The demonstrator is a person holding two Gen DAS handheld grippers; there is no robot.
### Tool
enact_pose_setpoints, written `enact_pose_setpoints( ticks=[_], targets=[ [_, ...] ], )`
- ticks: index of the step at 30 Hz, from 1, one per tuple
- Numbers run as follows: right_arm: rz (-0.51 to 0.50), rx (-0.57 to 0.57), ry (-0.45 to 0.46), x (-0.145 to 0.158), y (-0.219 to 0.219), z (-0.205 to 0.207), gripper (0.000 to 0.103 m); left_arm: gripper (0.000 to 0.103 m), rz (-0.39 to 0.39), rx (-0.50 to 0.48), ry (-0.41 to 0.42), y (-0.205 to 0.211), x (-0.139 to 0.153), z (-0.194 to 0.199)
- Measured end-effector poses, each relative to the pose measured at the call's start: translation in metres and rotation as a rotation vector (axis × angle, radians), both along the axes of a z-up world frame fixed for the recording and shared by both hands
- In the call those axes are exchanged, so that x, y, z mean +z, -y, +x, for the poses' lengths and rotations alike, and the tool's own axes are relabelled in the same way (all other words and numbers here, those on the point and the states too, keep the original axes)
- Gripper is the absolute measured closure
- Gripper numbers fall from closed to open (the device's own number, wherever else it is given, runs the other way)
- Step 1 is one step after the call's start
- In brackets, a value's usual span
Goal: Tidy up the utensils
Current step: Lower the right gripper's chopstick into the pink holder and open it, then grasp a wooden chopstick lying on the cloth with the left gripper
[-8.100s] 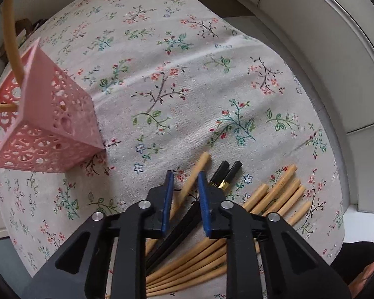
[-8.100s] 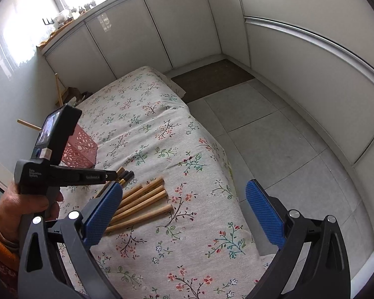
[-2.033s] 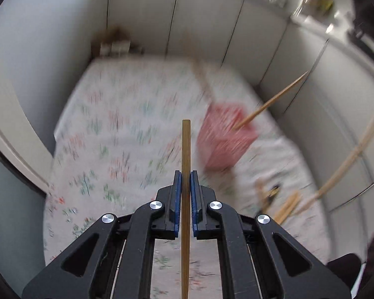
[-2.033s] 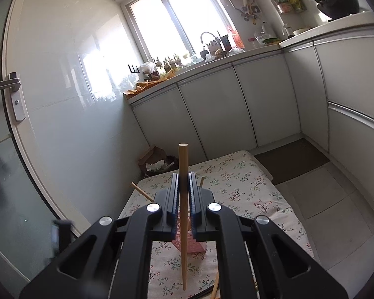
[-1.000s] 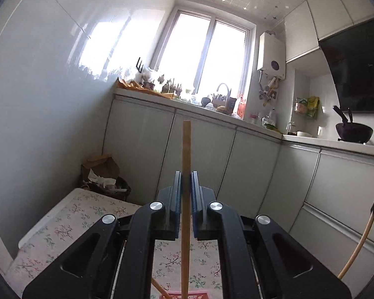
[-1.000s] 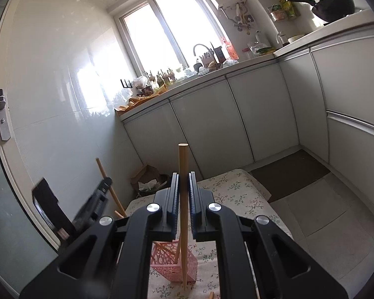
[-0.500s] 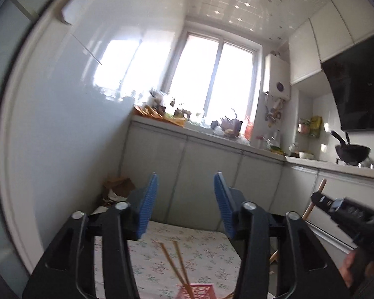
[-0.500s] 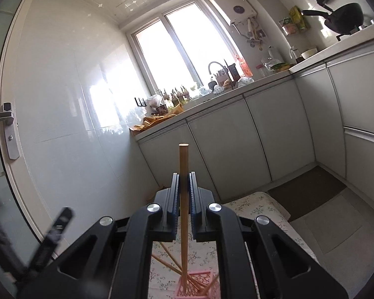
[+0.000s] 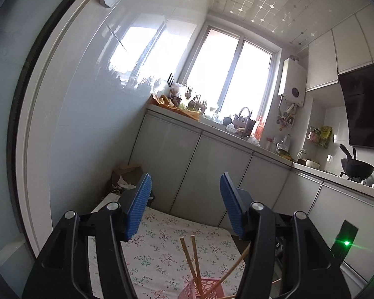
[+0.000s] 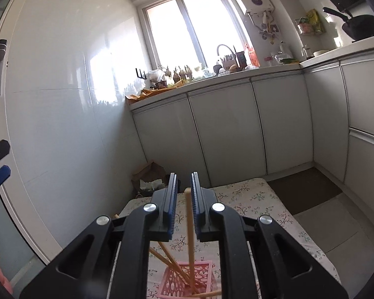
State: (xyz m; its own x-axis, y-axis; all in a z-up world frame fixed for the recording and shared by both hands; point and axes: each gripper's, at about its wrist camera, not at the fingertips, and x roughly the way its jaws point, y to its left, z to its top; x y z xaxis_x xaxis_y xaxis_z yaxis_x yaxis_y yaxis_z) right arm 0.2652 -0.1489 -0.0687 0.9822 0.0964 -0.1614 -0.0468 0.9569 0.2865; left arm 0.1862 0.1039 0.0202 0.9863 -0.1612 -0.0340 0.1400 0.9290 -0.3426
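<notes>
A pink lattice holder (image 9: 207, 287) stands on the floral-cloth table (image 9: 162, 254) below my grippers, with several wooden chopsticks (image 9: 190, 259) leaning in it. My left gripper (image 9: 185, 204) is wide open and empty above the holder. In the right wrist view the holder (image 10: 187, 284) sits under my right gripper (image 10: 183, 199). Its jaws stand slightly apart, with a wooden chopstick (image 10: 190, 229) upright between them, its lower end inside the holder. The chopstick's top sits level with the blue pads (image 10: 195, 199); I see no pad pressing it.
White kitchen cabinets (image 10: 236, 129) and a cluttered counter under a bright window (image 9: 224, 82) stand beyond the table. A paper bag (image 10: 149, 177) sits on the floor at the table's far end. A glossy wall (image 10: 62, 124) and door run along the left.
My right gripper's jaws have parted from the chopstick, which has dropped lower into the holder. My left gripper, which let go of its chopstick half a second ago, has opened wider.
</notes>
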Motion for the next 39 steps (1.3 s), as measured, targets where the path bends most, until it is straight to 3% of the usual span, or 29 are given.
enact_pose_setpoints(
  ticks=[3, 6, 10, 13, 22, 26, 29, 31, 33, 37, 39],
  targets=[
    [-0.011, -0.032, 0.045, 0.015, 0.003, -0.021, 0.062, 0.042, 0.010, -0.008, -0.009, 0.004, 0.001, -0.003],
    [-0.015, -0.079, 0.080, 0.031, 0.011, -0.050, 0.049, 0.032, 0.030, -0.016, -0.007, 0.011, 0.003, -0.011],
    [0.002, -0.121, 0.091, 0.038, 0.021, -0.080, 0.017, 0.018, 0.037, -0.054, -0.055, 0.024, 0.002, -0.015],
    [-0.036, -0.181, 0.102, 0.042, 0.022, -0.101, 0.006, 0.007, 0.042, -0.059, -0.080, 0.032, 0.000, -0.019],
    [-0.066, -0.250, 0.003, 0.039, 0.040, -0.139, 0.006, 0.007, 0.143, -0.111, -0.141, 0.065, -0.003, -0.030],
    [-0.082, -0.292, -0.054, 0.030, 0.054, -0.155, 0.006, 0.007, 0.223, -0.156, -0.211, 0.081, -0.010, -0.028],
    [-0.134, -0.355, -0.130, 0.012, 0.067, -0.172, 0.006, 0.007, 0.318, -0.237, -0.314, 0.101, -0.020, -0.017],
    [-0.143, -0.381, -0.192, -0.006, 0.079, -0.181, 0.006, 0.007, 0.401, -0.326, -0.434, 0.120, -0.034, -0.005],
    [-0.144, -0.396, -0.254, -0.026, 0.088, -0.187, 0.006, 0.007, 0.494, -0.430, -0.602, 0.146, -0.063, 0.010],
    [-0.115, -0.417, -0.367, -0.066, 0.106, -0.189, 0.006, 0.007, 0.608, -0.495, -0.916, 0.190, -0.136, 0.037],
    [-0.080, -0.416, -0.392, -0.079, 0.115, -0.189, 0.006, 0.008, 0.606, -0.480, -0.979, 0.201, -0.160, 0.045]
  ],
)
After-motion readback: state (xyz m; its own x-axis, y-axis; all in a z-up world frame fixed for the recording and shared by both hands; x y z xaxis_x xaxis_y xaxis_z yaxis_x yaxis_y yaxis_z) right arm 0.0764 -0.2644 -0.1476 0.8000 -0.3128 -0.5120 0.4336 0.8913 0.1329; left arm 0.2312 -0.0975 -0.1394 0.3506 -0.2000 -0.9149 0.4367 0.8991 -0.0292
